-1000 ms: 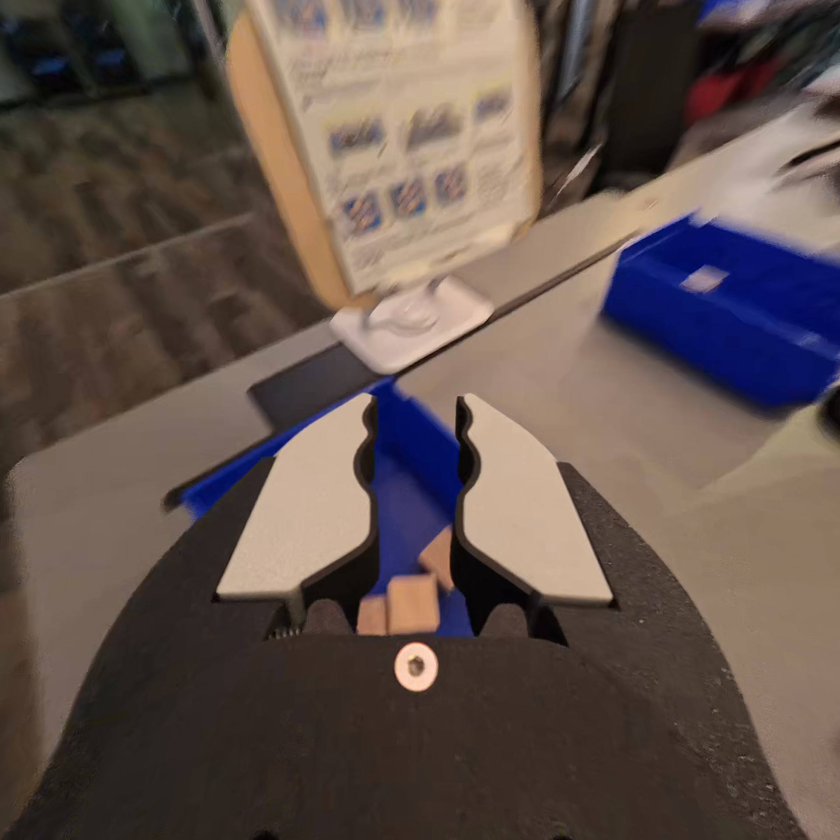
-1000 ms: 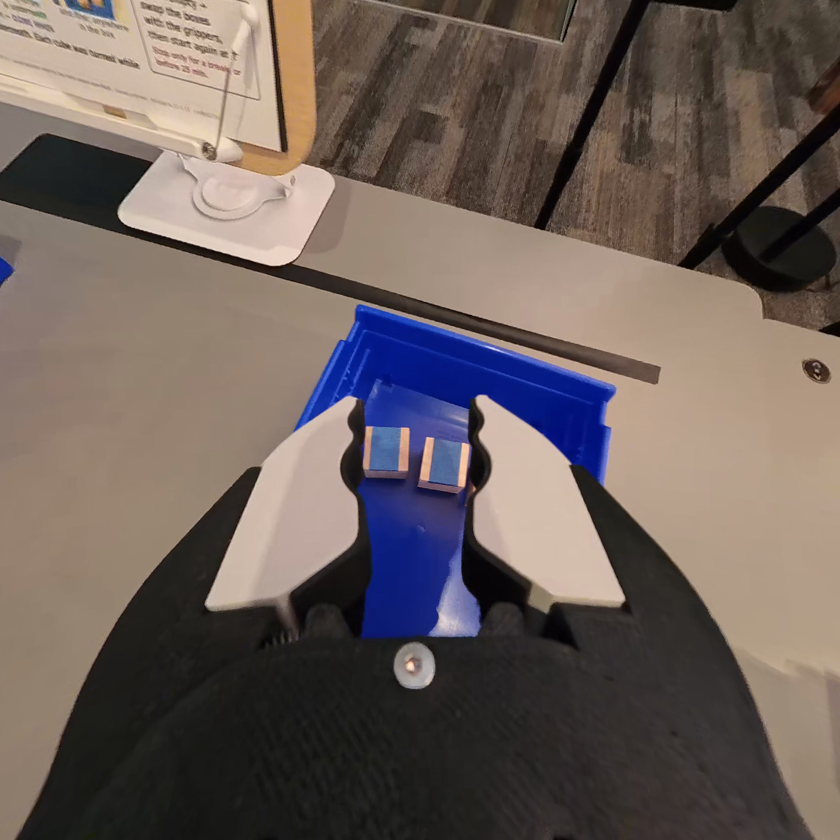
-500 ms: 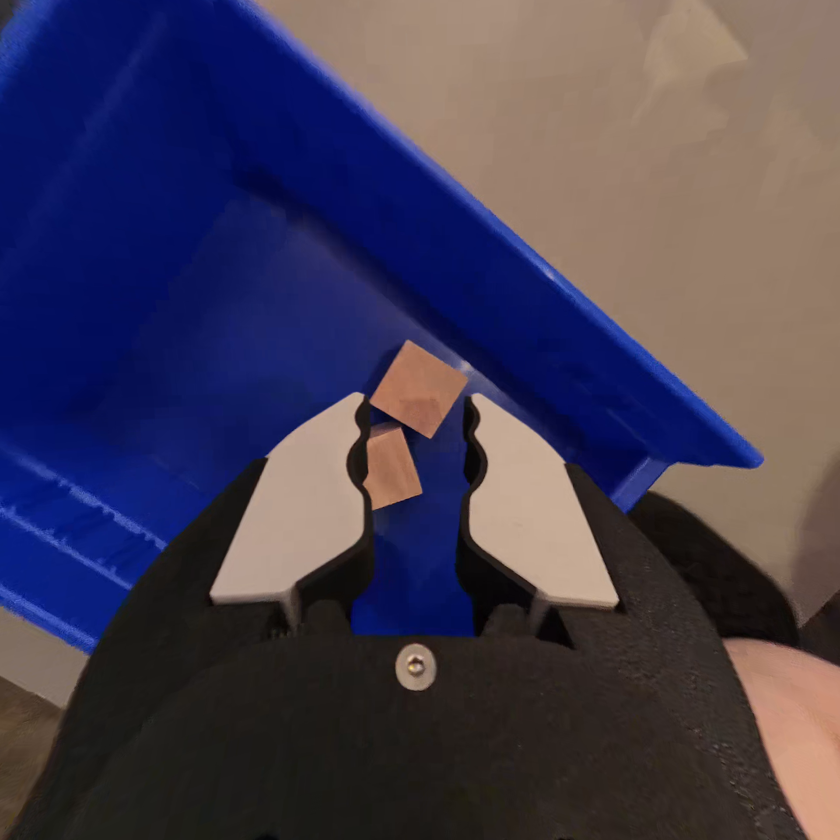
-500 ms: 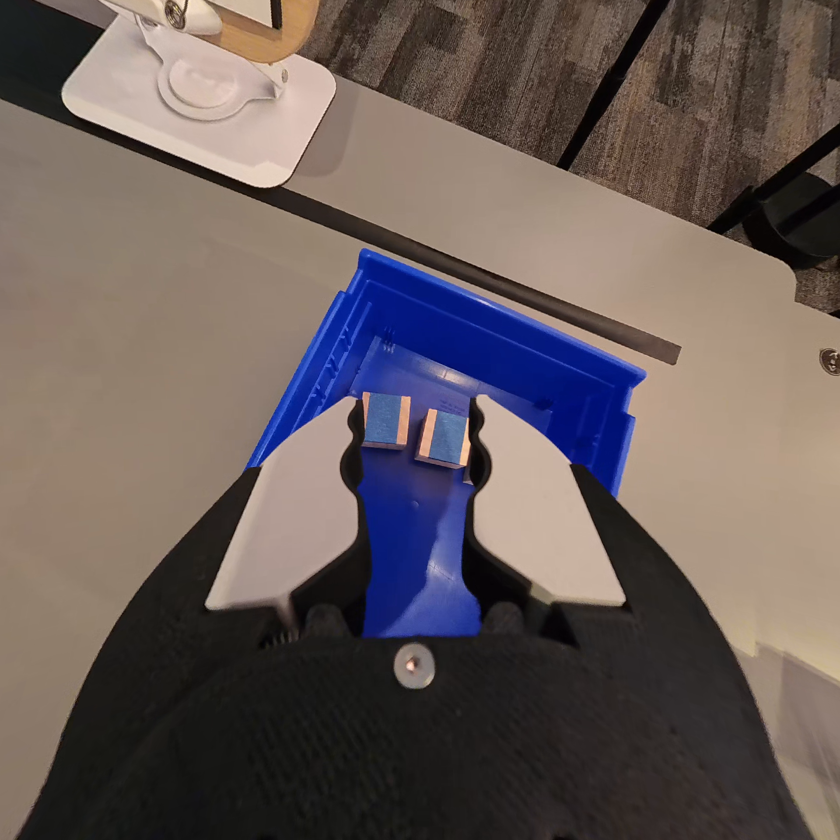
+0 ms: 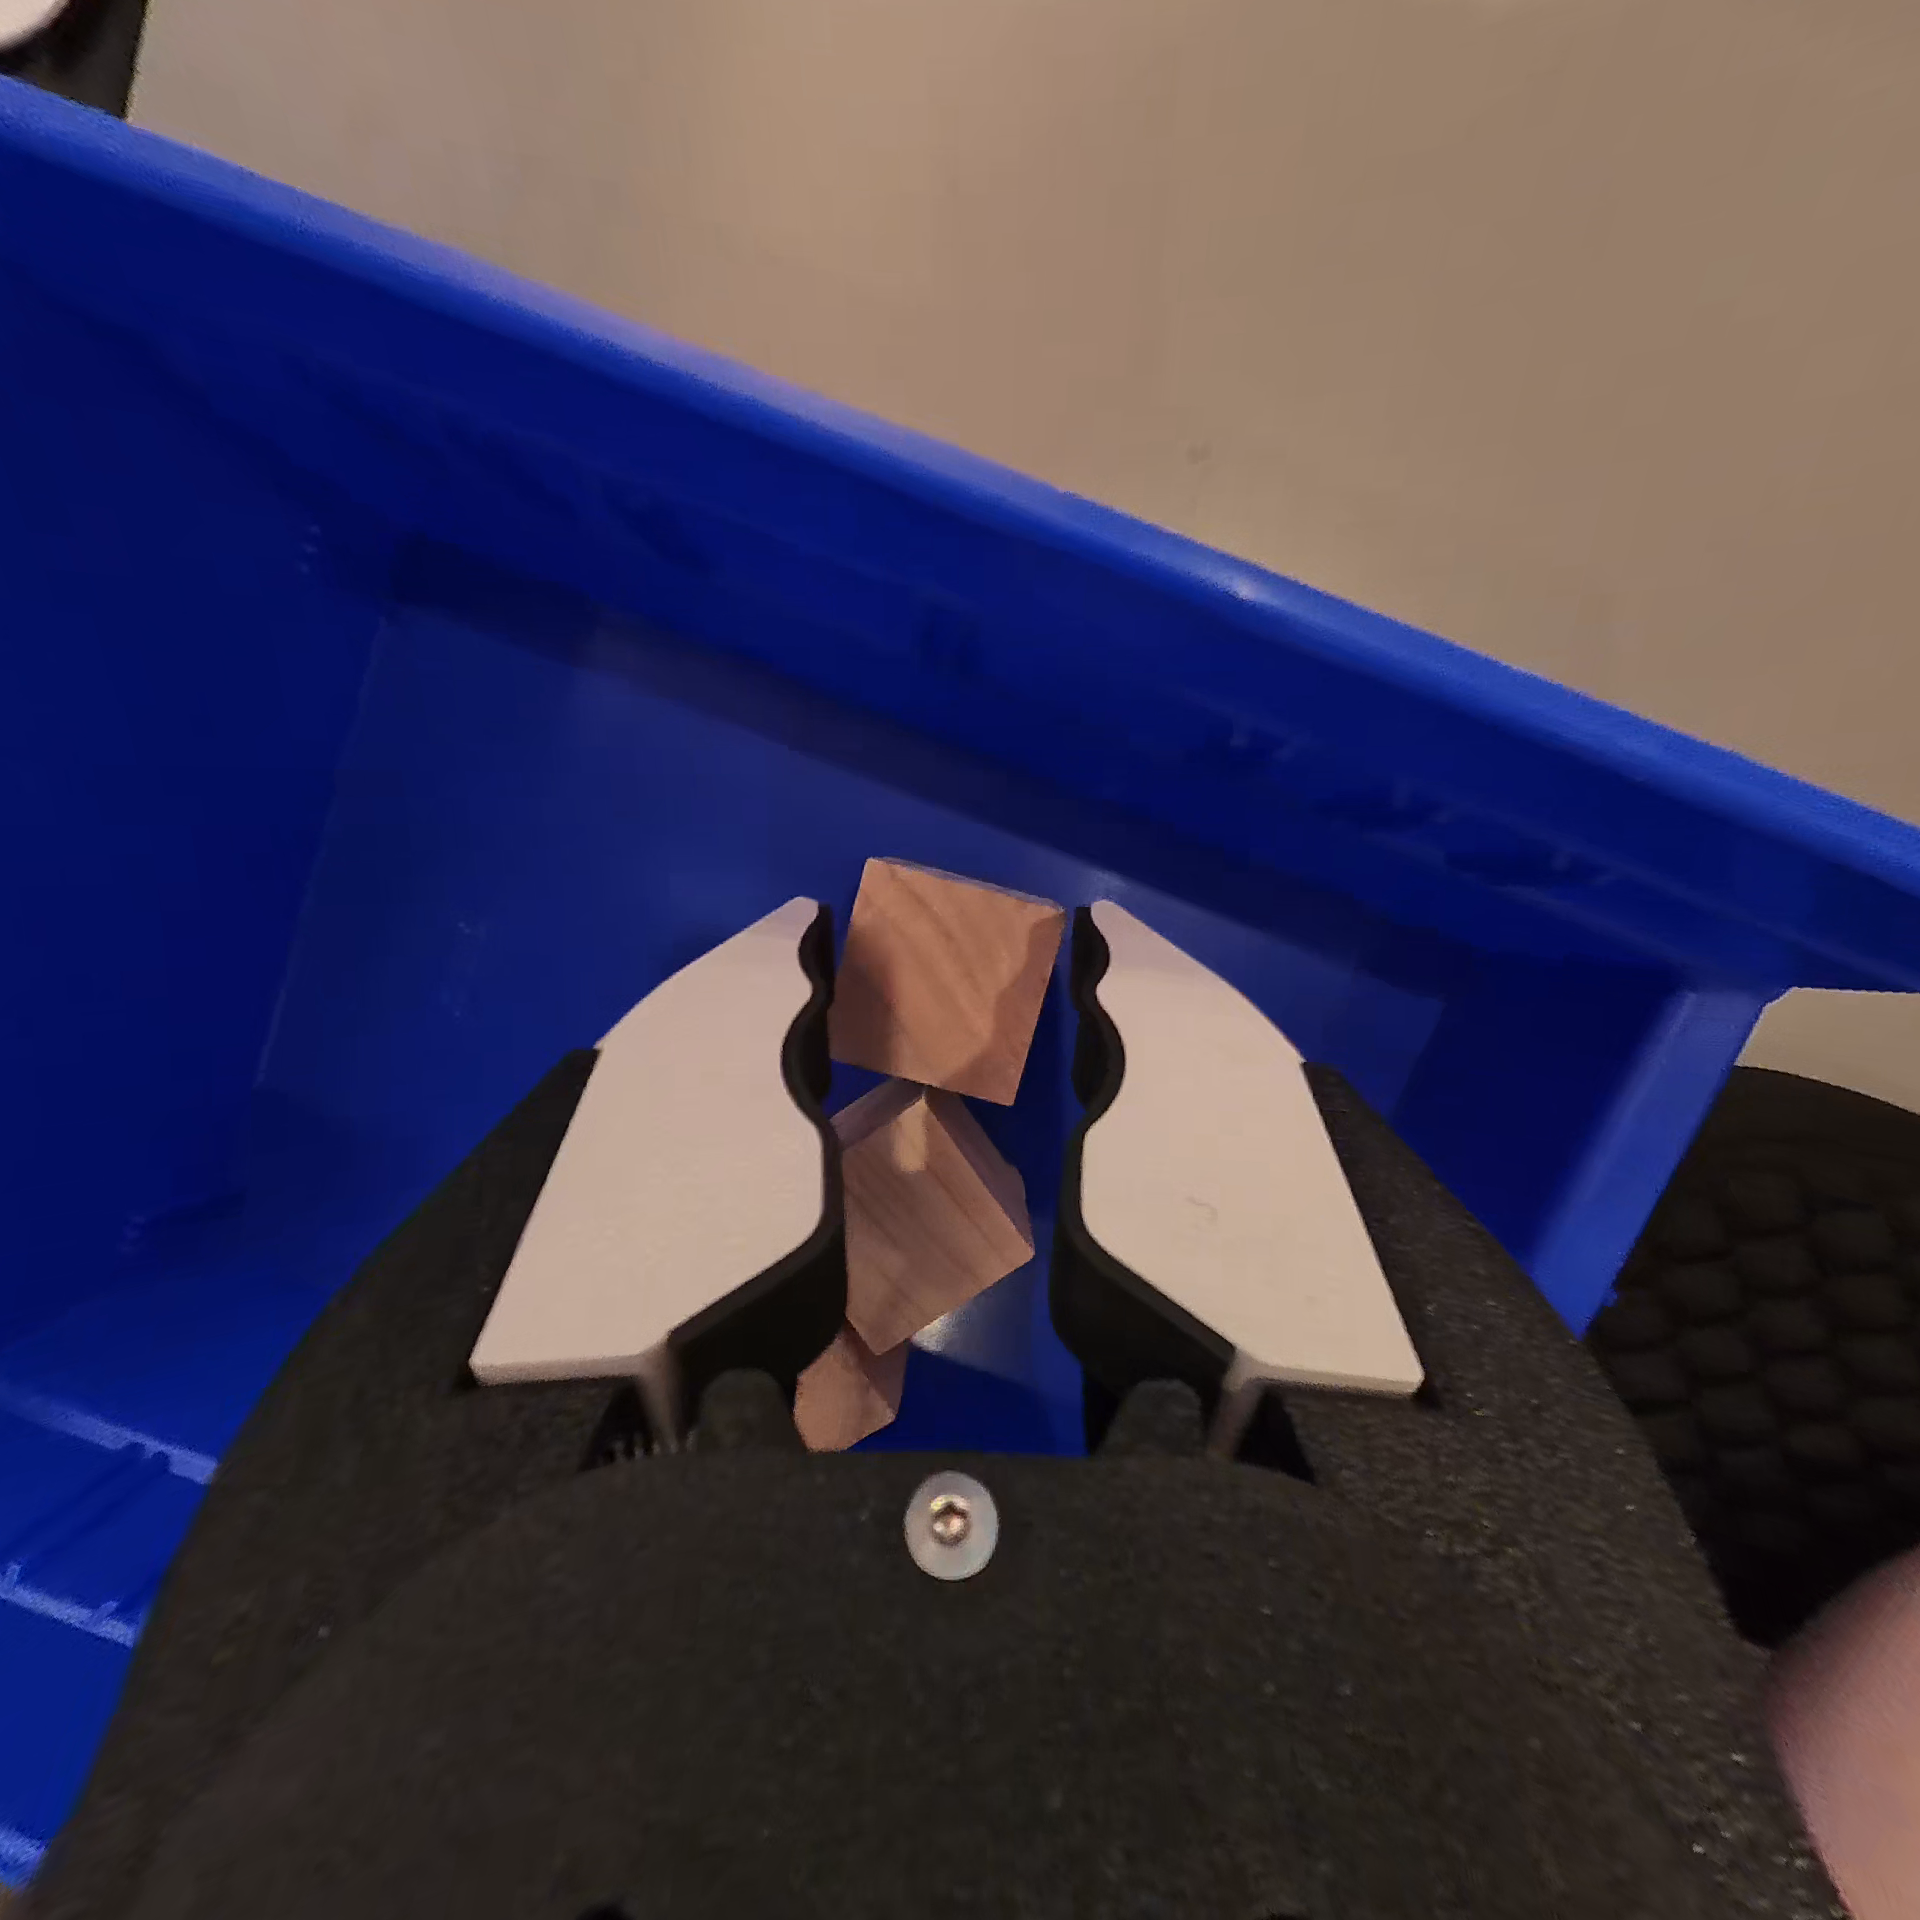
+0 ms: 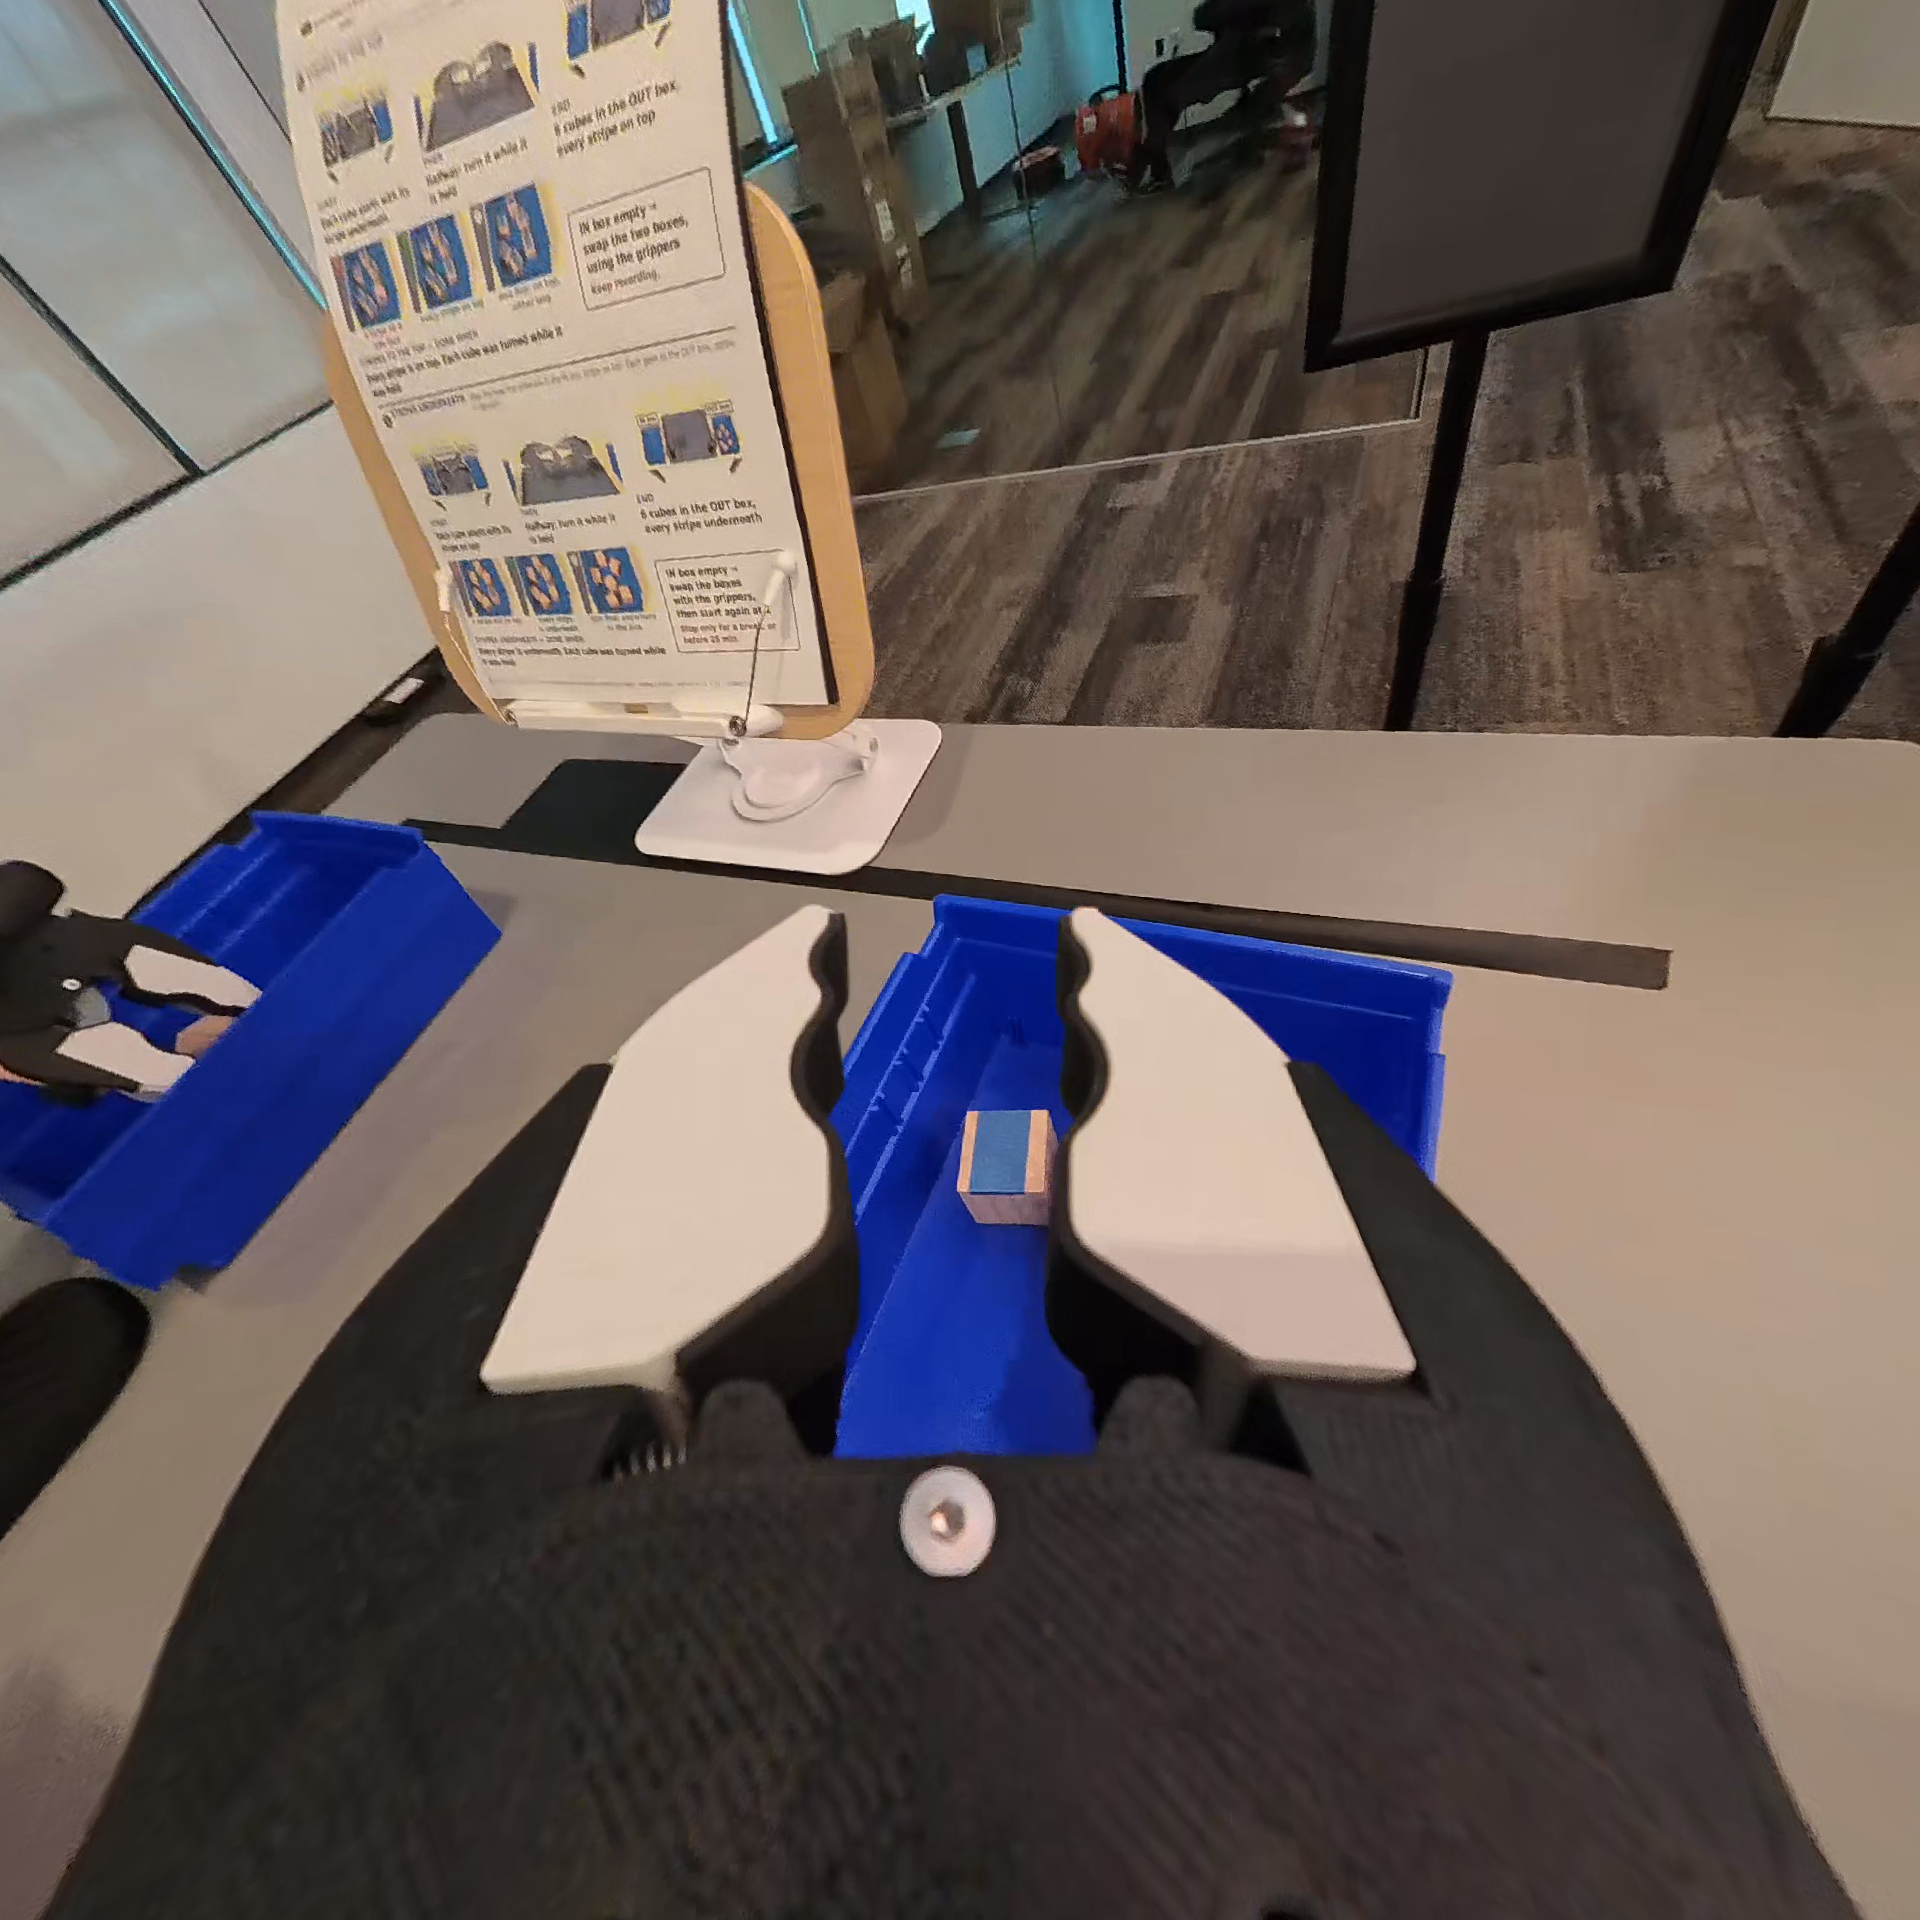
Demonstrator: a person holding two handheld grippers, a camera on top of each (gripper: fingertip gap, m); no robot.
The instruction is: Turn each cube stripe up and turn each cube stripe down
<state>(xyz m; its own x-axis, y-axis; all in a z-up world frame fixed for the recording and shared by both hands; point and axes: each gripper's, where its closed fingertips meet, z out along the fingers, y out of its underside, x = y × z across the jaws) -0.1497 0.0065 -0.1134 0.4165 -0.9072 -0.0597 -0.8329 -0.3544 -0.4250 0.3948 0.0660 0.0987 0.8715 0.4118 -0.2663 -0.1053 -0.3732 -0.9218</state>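
Observation:
In the left wrist view my left gripper (image 5: pixel 951 920) is open and low inside a blue bin (image 5: pixel 623 436). Three plain wooden cubes lie between its fingers with no stripe showing: one (image 5: pixel 945 982) at the fingertips, one (image 5: pixel 925 1226) behind it, one (image 5: pixel 842 1397) near the palm. In the right wrist view my right gripper (image 6: pixel 951 914) is open and empty, held above a second blue bin (image 6: pixel 1351 997). A cube (image 6: pixel 1003 1164) lies in that bin with its blue stripe up. The left gripper (image 6: pixel 197 1023) shows far left in its bin (image 6: pixel 312 935).
A white stand (image 6: pixel 790 800) holding an instruction sheet (image 6: pixel 561 364) is at the back of the grey table (image 6: pixel 1662 1247), behind a black strip (image 6: pixel 1455 940). A black framed panel on a pole (image 6: pixel 1507 156) stands on the floor beyond. A person's hand (image 5: pixel 1849 1745) shows bottom right.
The left gripper swung down into its bin and closed in on the cubes; one now sits between its fingertips. The right gripper tilted up and back; only one striped cube shows now.

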